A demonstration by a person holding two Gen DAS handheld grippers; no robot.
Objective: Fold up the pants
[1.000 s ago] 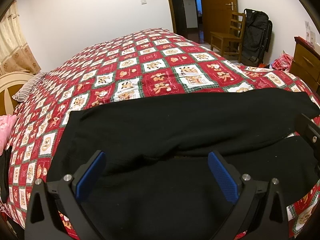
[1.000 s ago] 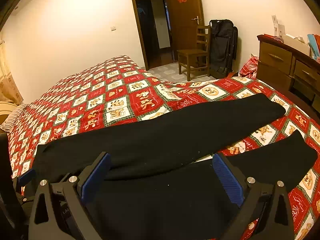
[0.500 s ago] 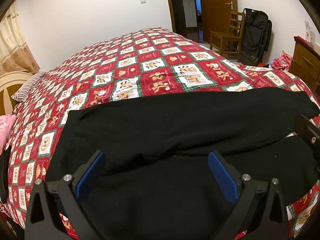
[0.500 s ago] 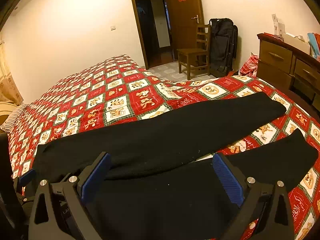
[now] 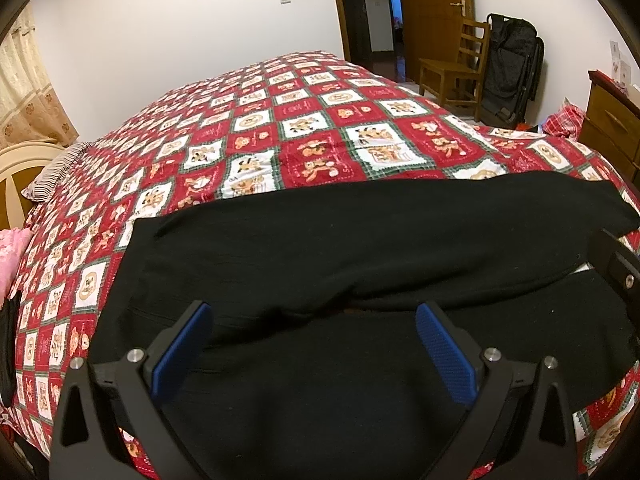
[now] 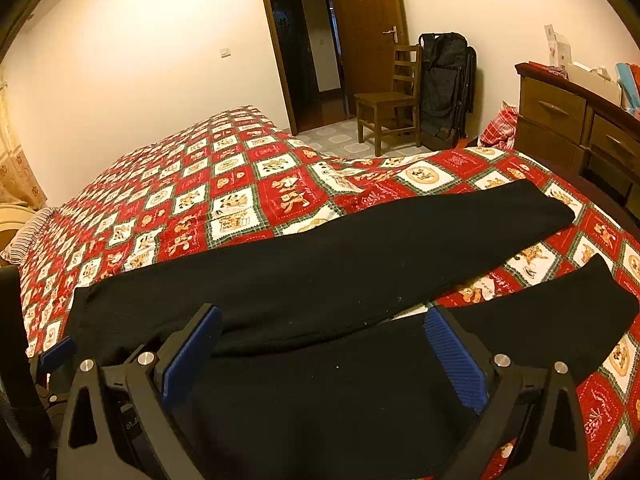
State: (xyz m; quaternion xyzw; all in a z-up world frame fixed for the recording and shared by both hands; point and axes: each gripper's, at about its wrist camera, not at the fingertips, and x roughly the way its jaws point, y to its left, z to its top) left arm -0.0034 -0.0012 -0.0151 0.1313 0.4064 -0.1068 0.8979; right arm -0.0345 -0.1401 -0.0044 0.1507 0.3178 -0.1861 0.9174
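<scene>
Pants [image 5: 360, 240] lying flat on bed [image 5: 304, 128], nothing moving since earlier; left claw [image 5: 312, 344], right claw [image 6: 320, 344] both gaping wide, waiting; near leg at 6 o'clock still needing grabbing.

One pants [image 5: 360, 248]; one bed [image 5: 280, 120]; one chair [image 6: 388, 100].

the near part of the black pants [image 5: 360, 248] runs under the left gripper [image 5: 312, 344] and off the bottom edge of the left wrist view, and their far leg end is cut by the right gripper's body [image 5: 620, 268] at that view's right rim; in the right wrist view the waist end [image 6: 92, 312] is partly hidden behind a blue pad and dark frame at the left edge. the dresser [image 6: 580, 120] is clipped by the right rim, and the items on its top [image 6: 592, 76] are too small to identify. whether either gripper's fingers touch the cloth cannot be told.
</scene>
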